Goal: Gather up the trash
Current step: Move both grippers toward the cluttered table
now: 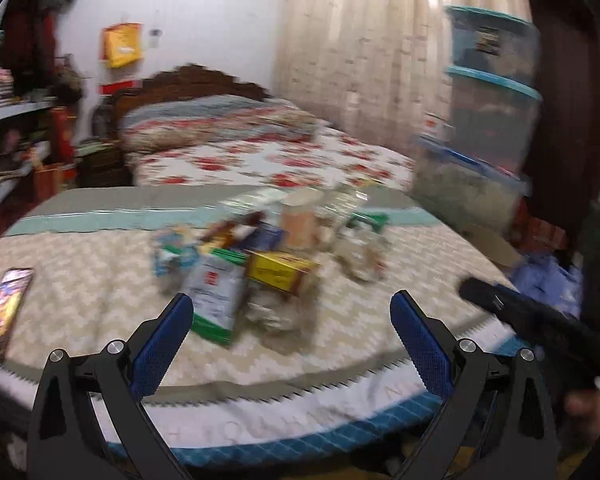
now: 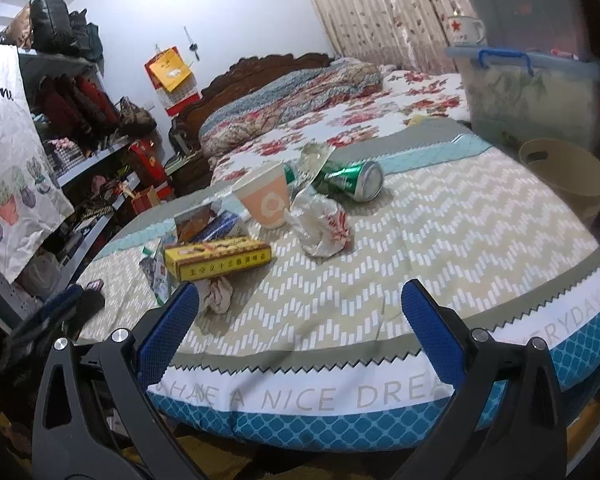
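A pile of trash lies mid-table on the zigzag cloth (image 2: 440,240). It holds a yellow carton (image 2: 216,258), a peach paper cup (image 2: 264,200), a green can (image 2: 352,180) on its side, a crumpled white wrapper (image 2: 320,222) and a balled tissue (image 2: 220,294). The left wrist view is blurred and shows the same carton (image 1: 280,270), the cup (image 1: 300,220) and a white-and-green packet (image 1: 216,296). My left gripper (image 1: 292,300) is open and empty just short of the pile. My right gripper (image 2: 300,288) is also open and empty, over the table's near edge.
A beige waste bin (image 2: 564,176) stands off the table's right side, below a clear storage box (image 2: 528,92) with a blue lid. A phone (image 1: 6,304) lies at the table's left. A bed (image 2: 340,120) is behind, and shelves (image 2: 88,152) stand on the left.
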`<move>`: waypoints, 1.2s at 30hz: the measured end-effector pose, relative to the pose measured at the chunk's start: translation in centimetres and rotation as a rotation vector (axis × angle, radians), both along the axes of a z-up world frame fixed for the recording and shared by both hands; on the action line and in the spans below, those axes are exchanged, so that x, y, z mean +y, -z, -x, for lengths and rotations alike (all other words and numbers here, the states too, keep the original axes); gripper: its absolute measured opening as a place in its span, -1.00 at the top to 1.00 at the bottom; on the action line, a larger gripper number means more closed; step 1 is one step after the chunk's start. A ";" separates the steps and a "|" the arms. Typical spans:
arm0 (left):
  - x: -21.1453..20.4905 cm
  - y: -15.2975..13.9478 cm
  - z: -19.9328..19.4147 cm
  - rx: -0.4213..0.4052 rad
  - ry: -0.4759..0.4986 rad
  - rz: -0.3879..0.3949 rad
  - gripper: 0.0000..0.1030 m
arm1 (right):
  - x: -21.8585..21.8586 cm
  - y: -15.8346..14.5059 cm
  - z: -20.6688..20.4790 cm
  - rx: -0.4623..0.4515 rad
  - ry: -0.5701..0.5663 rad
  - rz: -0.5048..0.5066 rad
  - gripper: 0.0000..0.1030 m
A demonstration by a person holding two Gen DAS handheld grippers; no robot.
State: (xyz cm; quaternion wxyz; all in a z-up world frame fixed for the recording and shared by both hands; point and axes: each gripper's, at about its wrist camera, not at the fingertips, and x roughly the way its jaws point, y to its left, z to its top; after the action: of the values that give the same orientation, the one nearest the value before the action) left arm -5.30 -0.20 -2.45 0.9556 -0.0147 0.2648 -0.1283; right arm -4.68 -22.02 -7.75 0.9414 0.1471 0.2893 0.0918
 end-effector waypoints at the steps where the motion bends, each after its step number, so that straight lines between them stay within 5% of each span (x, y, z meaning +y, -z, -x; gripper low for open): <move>1: -0.2 0.1 0.0 0.007 0.009 -0.018 -0.83 | -0.2 -0.1 0.0 -0.007 0.011 0.001 -0.94; 30: 1.0 0.5 -1.7 0.076 -0.031 0.035 -0.83 | -0.8 -0.1 0.6 -0.042 0.064 0.022 -0.94; 36: 3.9 0.2 -2.9 0.069 -0.121 0.029 -0.83 | -0.8 -0.1 0.6 -0.042 0.059 0.032 -0.94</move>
State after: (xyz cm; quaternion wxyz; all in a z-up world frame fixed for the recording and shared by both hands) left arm -2.35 3.69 -2.64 0.9517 -0.0488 0.2943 -0.0732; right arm -5.30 -22.78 -7.69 0.9517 0.1387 0.2666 0.0626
